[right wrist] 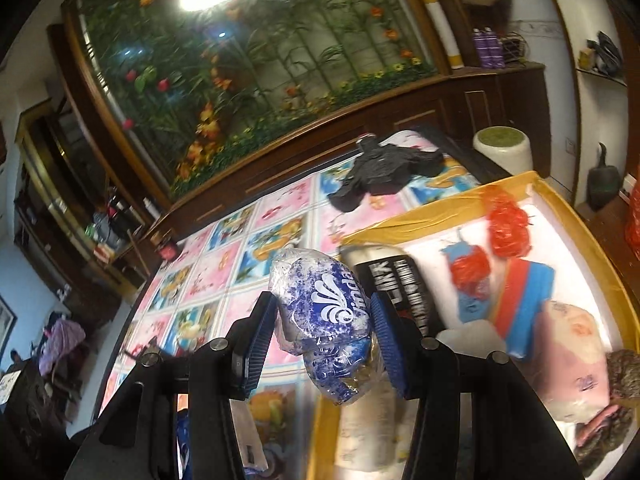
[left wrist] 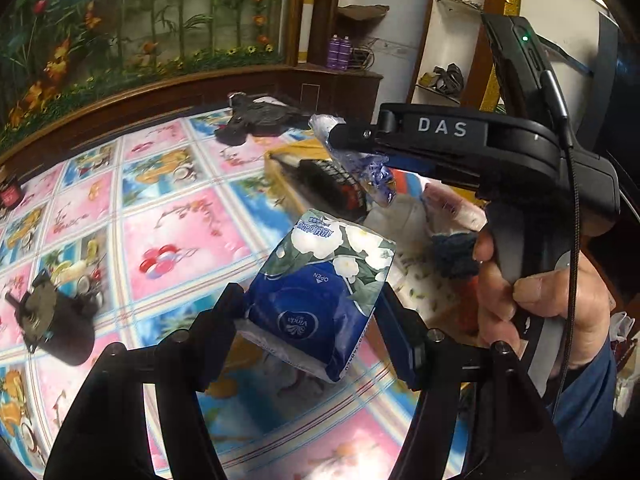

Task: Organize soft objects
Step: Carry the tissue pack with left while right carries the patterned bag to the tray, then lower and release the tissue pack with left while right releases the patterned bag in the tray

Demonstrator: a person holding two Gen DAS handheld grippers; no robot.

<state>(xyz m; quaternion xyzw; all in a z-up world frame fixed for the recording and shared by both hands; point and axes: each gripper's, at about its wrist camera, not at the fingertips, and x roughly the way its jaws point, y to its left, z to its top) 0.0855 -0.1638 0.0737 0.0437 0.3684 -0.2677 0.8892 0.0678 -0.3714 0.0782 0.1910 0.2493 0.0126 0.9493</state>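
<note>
A: Container first. Yellow-rimmed tray is sitting on the desk, right side of the right wrist view. Inside it: red plastic bags, a red-and-blue folded cloth, a black pack with white print, a pink wrapped pack, something brown and fuzzy at the near corner.

B: Grippers?

A: Left hand-held gripper is pinching a blue floral tissue pack by its sides, carrying it above the desk, just left of the tray. Right hand-held gripper is pinching a crumpled blue-and-white plastic bundle, hanging over the tray's near-left edge.

B: Differences between views?

A: Left wrist view is showing the right hand-held gripper from the side, "DAS" on its body, a person's hand wrapping the handle, blue sleeve below. The tray is mostly hidden behind it there. It is also showing a dark round object at the left on the desk. Both are showing the black bag at the far desk edge.
</note>
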